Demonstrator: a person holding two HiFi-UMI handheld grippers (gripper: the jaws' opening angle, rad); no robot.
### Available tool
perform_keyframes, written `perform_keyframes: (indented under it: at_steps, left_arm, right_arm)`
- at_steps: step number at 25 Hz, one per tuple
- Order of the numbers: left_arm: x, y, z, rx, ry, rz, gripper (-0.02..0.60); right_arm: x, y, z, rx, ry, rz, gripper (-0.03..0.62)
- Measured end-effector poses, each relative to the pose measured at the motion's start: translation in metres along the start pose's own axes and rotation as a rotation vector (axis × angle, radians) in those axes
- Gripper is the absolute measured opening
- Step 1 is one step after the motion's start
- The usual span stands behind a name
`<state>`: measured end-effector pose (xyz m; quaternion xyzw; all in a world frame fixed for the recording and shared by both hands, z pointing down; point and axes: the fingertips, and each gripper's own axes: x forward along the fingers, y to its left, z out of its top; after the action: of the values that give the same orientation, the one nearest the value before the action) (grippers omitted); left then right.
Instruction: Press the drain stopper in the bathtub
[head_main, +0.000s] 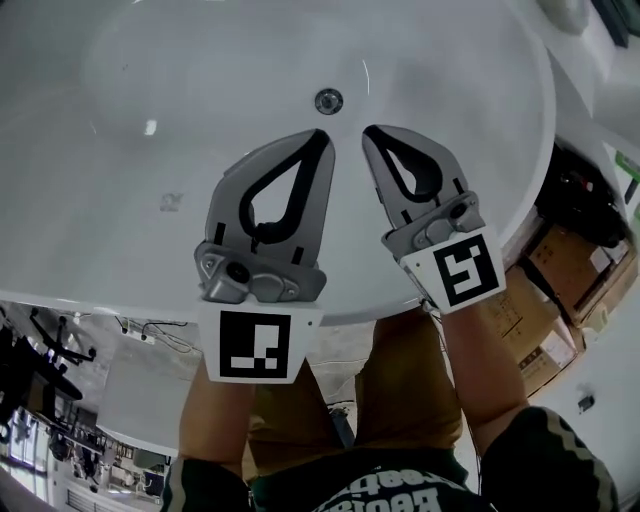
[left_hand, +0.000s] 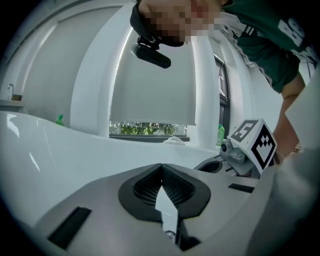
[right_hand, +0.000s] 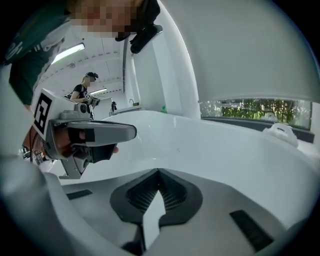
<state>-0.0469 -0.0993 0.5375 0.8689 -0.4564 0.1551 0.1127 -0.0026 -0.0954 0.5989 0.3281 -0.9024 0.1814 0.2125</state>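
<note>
Over the near rim of the white bathtub (head_main: 100, 200): left gripper (head_main: 319, 142) and right gripper (head_main: 369, 134) side by side, each with jaws closed tip to tip on nothing. Drain stopper (head_main: 328, 100) sits on the tub floor beyond both tips, untouched (press not yet made, by my reading).

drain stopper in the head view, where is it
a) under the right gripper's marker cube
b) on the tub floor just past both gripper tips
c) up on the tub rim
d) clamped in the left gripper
B: the drain stopper lies on the tub floor, with bare white showing between it and the tips of the left gripper and the right gripper.
</note>
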Motion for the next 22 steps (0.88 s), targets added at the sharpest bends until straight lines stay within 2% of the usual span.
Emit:
perform_keyframes:
  at_steps: [6, 11, 16, 22]
  left_arm:
    - [0.019, -0.002, -0.034, -0.031, 0.021, 0.03, 0.003]
    - [0.029, 0.0, -0.062, -0.042, 0.045, 0.021, 0.003]
    - [0.035, 0.012, -0.074, -0.052, 0.053, 0.055, 0.003]
    - [0.05, 0.015, -0.086, -0.047, 0.038, 0.021, 0.003]
  right_arm:
    - [0.034, -0.02, -0.037, -0.01, 0.031, 0.026, 0.014]
    - [0.061, -0.03, -0.08, -0.022, 0.116, 0.032, 0.014]
    - [0.08, -0.034, -0.115, -0.046, 0.186, 0.033, 0.014]
    - [0.103, -0.036, -0.153, -0.034, 0.268, 0.021, 0.014]
